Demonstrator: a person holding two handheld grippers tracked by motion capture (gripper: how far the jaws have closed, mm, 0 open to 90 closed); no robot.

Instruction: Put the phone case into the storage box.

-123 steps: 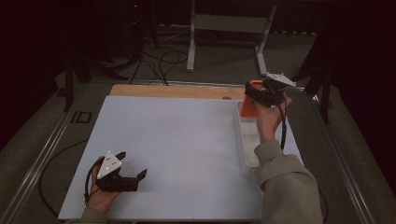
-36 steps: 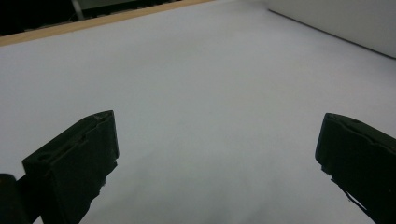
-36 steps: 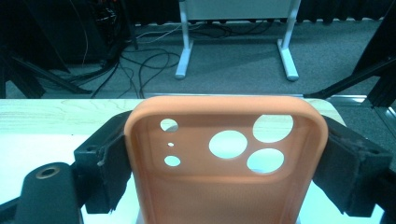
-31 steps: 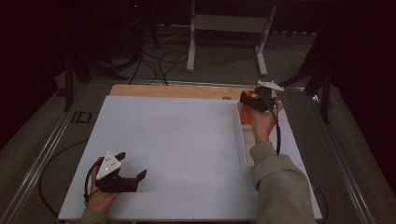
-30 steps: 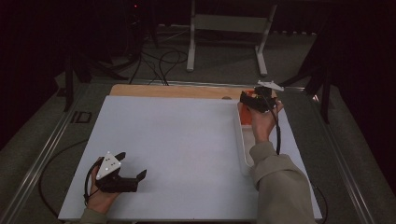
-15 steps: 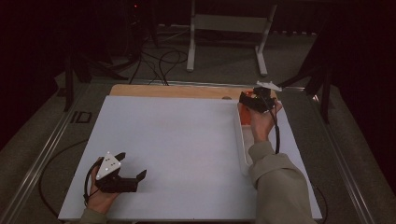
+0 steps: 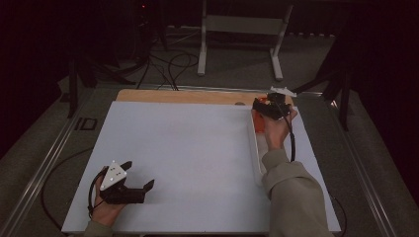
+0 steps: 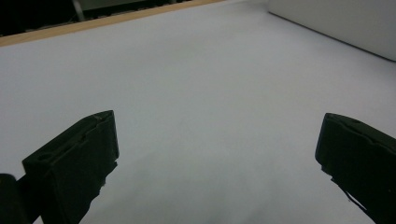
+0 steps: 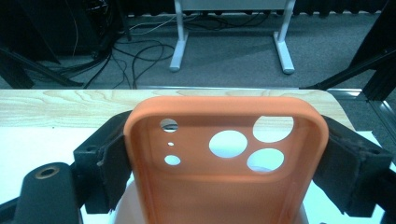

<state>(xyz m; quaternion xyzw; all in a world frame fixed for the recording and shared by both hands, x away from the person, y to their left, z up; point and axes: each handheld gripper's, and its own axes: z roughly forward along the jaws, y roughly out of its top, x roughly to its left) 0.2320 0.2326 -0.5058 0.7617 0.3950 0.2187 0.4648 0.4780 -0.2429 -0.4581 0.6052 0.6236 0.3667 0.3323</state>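
So: orange case (image 9: 224,163) clamped between right gripper (image 9: 224,172) jaws, pads pressed on both sides. Left gripper (image 8: 215,158) spread wide, nothing held, parked on table (image 7: 188,143).

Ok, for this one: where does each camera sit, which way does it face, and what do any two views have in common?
High view: above the person's side, looking forward and down on the white table; both forearms, left claw and right claw show.
Left gripper view: on the left claw, low over the table, looking along its wide-apart jaws toward the white tray.
Right gripper view: on the right claw, facing the table's far wooden edge; jaws clamp an orange phone case.
Shared: the high and right gripper views both show the orange phone case.
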